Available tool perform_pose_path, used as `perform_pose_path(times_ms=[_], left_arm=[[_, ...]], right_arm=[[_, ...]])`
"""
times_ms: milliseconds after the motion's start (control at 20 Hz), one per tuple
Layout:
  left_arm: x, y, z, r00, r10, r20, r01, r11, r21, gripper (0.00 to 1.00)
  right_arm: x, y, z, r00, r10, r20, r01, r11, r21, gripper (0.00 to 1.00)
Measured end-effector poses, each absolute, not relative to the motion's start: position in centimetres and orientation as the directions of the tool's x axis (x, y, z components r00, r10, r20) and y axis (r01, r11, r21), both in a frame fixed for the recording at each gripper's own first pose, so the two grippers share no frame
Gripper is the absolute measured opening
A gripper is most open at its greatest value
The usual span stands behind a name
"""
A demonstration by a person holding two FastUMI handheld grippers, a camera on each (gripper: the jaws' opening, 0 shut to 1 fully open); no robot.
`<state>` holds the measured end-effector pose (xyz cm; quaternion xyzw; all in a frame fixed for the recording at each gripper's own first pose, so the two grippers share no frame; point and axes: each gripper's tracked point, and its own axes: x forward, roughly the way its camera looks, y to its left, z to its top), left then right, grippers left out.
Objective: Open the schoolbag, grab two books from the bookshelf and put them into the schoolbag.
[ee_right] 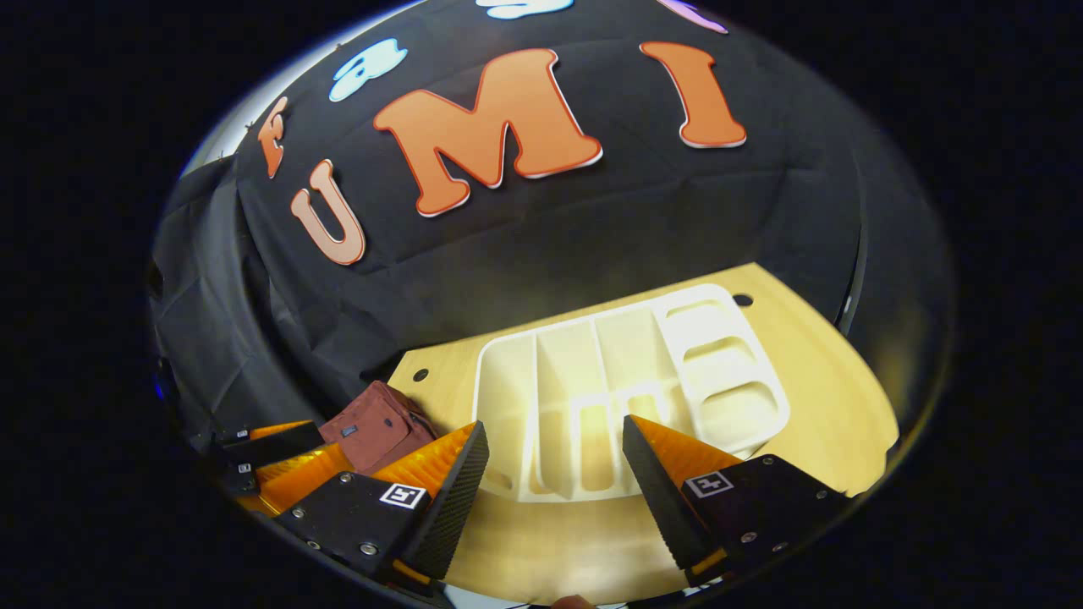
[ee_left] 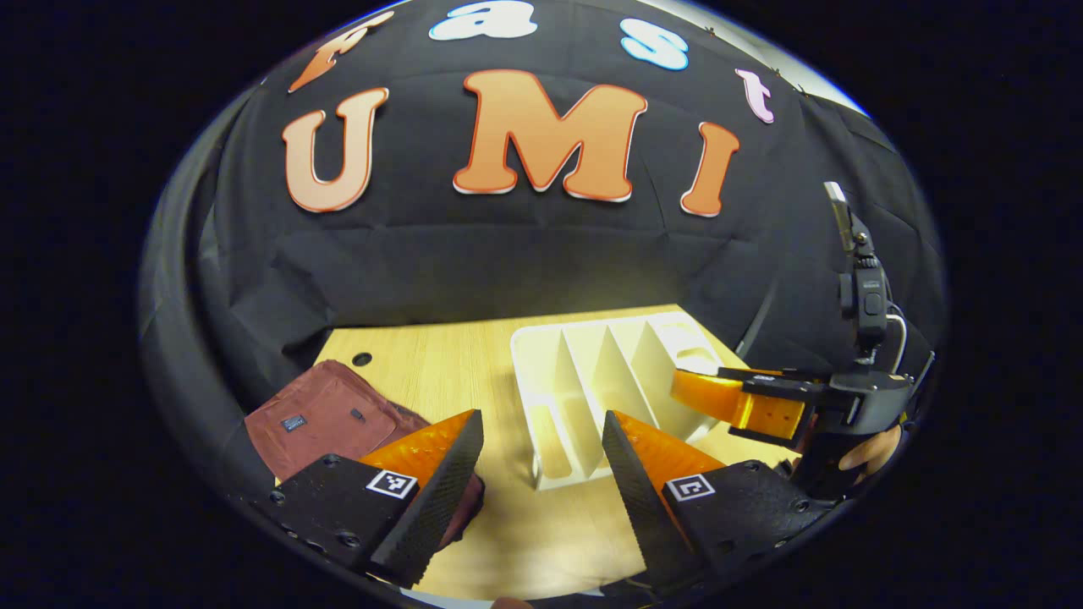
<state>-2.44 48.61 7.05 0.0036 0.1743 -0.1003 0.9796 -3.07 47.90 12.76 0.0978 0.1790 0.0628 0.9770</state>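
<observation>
A dark red schoolbag (ee_left: 326, 419) lies on the wooden table (ee_left: 448, 355) at the left, partly behind my left gripper's finger. A white bookshelf (ee_left: 596, 376) with upright dividers stands mid-table, its slots holding no books that I can see. My left gripper (ee_left: 541, 452) hovers open above the table's near edge, nothing between its fingers. The right gripper (ee_left: 744, 406) shows at the right of the left gripper view, held by a hand beside the shelf. In the right gripper view my right gripper (ee_right: 554, 465) is open in front of the bookshelf (ee_right: 626, 381), with the schoolbag (ee_right: 376, 427) at lower left.
The table has small round holes near its far corners (ee_left: 362, 359) (ee_right: 743, 299). Black cloth walls close in behind and beside the table. The left gripper (ee_right: 271, 461) shows low at the left in the right gripper view.
</observation>
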Motion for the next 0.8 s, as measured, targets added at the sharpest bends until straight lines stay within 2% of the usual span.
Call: perform_pose_path(times_ms=[100,150,450,600,650,700,800], left_arm=[[-2.2,47.3,9.0,0.958,-0.112,-0.263,0.123,0.992,0.025,0.92],[-2.3,46.7,9.8,0.97,-0.085,-0.226,0.096,0.995,0.039,0.95],[-4.7,43.0,13.0,0.998,0.032,-0.047,-0.029,0.997,0.065,0.92],[-5.9,41.6,13.9,0.998,0.054,0.021,-0.055,0.997,0.047,0.92],[-6.4,40.8,13.8,0.998,0.058,0.032,-0.059,0.998,0.032,0.96],[-6.5,40.7,13.8,0.997,0.059,0.042,-0.059,0.998,0.018,0.92],[-6.7,39.9,14.1,0.996,0.066,0.067,-0.066,0.998,0.002,0.94]], right_arm=[[-3.6,45.4,14.5,0.946,0.142,-0.292,-0.093,0.98,0.177,0.95],[-3.7,44.1,15.3,0.954,0.13,-0.27,-0.091,0.984,0.154,0.95],[-5.4,39.8,17.7,0.97,0.136,-0.201,-0.121,0.989,0.083,0.95],[-6.4,38.4,18.6,0.976,0.135,-0.169,-0.126,0.99,0.066,0.95],[-6.6,37.8,18.9,0.98,0.126,-0.155,-0.118,0.991,0.056,0.95],[-6.7,37.4,19.2,0.982,0.124,-0.143,-0.117,0.992,0.052,0.95],[-7.1,36.6,19.7,0.986,0.114,-0.119,-0.11,0.993,0.044,0.95]])
